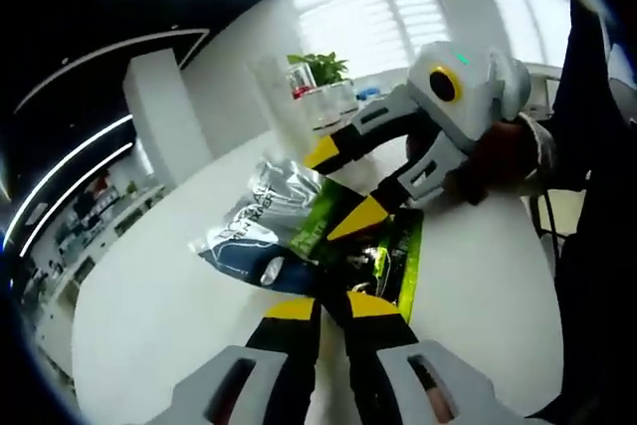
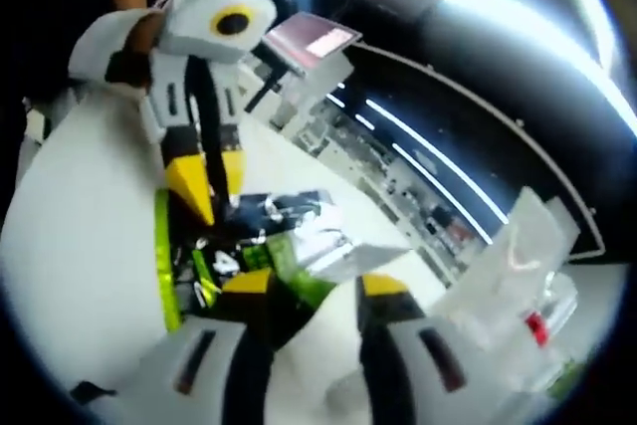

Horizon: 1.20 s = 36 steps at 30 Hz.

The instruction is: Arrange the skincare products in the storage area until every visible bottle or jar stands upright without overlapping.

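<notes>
where the white worktop (image 1: 149,316) carries a loose heap of flat packets, both grippers are seen meeting over it. in the left gripper view, the left gripper (image 1: 331,318) rises from the bottom with its yellow-tipped jaws nearly together, their tips at the near edge of a black-and-green packet (image 1: 393,251); whether anything is pinched between them cannot be told. a silver pouch (image 1: 261,208) lies just beside the green packet, overlapping it, with a dark blue sachet (image 1: 257,268) under its near corner — all lying flat, none upright. the right gripper (image 1: 350,194) comes in from the right, held by a hand (image 1: 503,156), its jaws parted and reaching down onto the heap. behind the packets a clear organiser (image 1: 299,97) stands with a green plant (image 1: 320,67) beyond it.

in the right gripper view, the right gripper (image 2: 316,288) is held released, jaws apart over the green packet (image 2: 274,256) and silver pouch (image 2: 343,251). the left gripper (image 2: 209,191) points down at the dark packets, and the clear organiser (image 2: 508,276) stands at the right.
</notes>
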Motion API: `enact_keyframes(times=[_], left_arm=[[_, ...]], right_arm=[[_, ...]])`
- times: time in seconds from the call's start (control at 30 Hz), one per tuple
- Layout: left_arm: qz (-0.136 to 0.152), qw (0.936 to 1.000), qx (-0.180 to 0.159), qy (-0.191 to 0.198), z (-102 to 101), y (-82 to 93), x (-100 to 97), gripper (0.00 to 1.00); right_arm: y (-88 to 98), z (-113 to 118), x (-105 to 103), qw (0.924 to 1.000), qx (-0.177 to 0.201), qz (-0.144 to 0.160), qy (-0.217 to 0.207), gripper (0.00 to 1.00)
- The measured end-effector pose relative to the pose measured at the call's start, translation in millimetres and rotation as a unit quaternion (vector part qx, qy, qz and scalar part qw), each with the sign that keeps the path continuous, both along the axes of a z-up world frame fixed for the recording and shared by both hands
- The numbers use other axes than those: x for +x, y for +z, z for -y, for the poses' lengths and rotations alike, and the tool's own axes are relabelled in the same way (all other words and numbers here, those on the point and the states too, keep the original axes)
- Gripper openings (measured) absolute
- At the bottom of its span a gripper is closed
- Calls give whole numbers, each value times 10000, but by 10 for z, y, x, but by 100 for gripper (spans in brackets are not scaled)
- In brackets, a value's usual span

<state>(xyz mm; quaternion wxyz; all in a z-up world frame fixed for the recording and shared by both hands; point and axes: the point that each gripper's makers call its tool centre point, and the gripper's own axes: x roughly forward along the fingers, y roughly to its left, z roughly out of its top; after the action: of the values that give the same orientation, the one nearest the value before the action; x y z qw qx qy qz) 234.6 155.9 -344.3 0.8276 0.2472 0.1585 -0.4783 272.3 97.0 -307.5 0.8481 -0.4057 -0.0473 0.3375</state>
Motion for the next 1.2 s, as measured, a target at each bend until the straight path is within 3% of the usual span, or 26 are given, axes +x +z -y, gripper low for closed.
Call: enact_keyframes(times=[0.17, 0.23, 0.4, 0.57, 0.8, 0.87, 1.2], left_arm=[[-56, 9999, 10, 94, -20, 7, 11, 9], [-105, 9999, 5, 103, -27, 8, 7, 9], [-177, 9997, -24, 145, -28, 6, 6, 9], [-259, 9995, -90, 121, -10, 5, -8, 9], [-491, 9984, -265, 113, 59, -3, -44, 9], [-539, 9980, -291, 136, 67, -5, -48, 9], [-716, 9968, -282, 192, 74, -4, -94, 9]], right_arm=[[97, 59, 50, 9992, -42, 350, -193, 56], [115, 59, 47, 9991, -19, 386, -196, 58], [68, -37, -20, 9994, -123, 331, 64, 47], [-38, -138, -100, 9992, -223, 75, 330, 25], [-117, -152, -101, 9989, -232, -175, 358, 9], [-169, -126, -76, 9988, -272, -299, 281, 0], [-214, -89, -25, 9980, -34, -603, 164, 0]])
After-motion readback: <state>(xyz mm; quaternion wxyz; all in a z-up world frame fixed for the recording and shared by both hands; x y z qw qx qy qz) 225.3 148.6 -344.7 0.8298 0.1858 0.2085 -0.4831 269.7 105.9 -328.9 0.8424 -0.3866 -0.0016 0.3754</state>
